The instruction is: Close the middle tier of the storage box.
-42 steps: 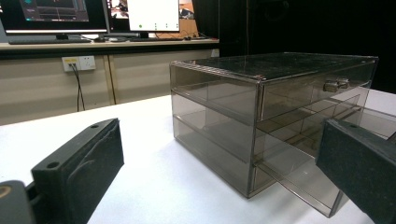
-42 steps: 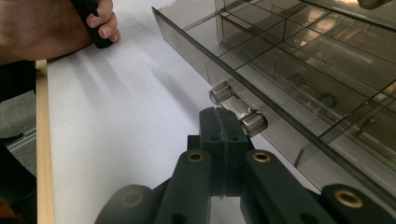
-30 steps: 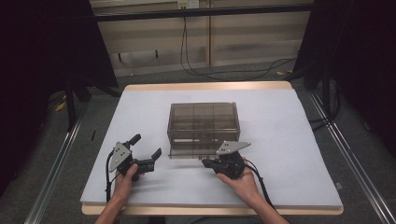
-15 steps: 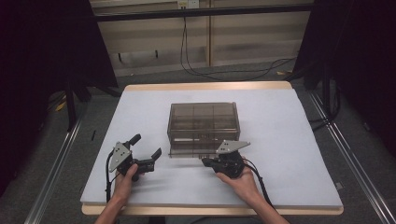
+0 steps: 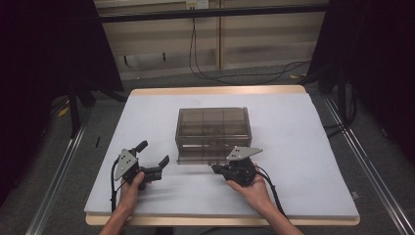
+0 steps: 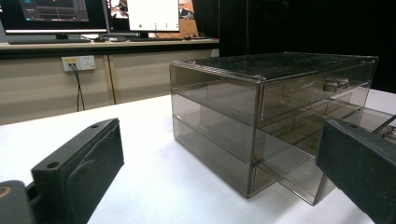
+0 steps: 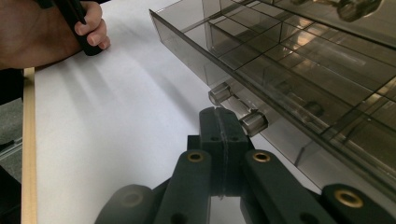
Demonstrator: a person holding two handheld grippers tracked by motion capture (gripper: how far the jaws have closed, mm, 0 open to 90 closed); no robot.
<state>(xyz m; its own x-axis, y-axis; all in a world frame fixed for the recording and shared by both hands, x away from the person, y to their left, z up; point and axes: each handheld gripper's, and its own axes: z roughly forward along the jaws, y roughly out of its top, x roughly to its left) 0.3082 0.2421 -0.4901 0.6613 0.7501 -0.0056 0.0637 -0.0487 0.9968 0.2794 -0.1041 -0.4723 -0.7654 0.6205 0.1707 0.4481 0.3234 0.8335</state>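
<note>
The smoked-plastic drawer box (image 5: 213, 129) sits mid-table with its bottom drawer (image 7: 299, 79) part-way out, and the right gripper (image 7: 223, 122) — jaws pressed together, empty — rests at the drawer's handle (image 7: 238, 107), likely about to push or pull it, while the left gripper (image 5: 154, 159) waits spread wide.

A table (image 5: 313, 147) with a pale wooden rim carries a white mat over nearly its whole top; a smoky clear drawer box (image 5: 213, 128) stands on the mat near the middle, its lowest drawer (image 5: 203, 159) drawn out toward the near edge.
</note>
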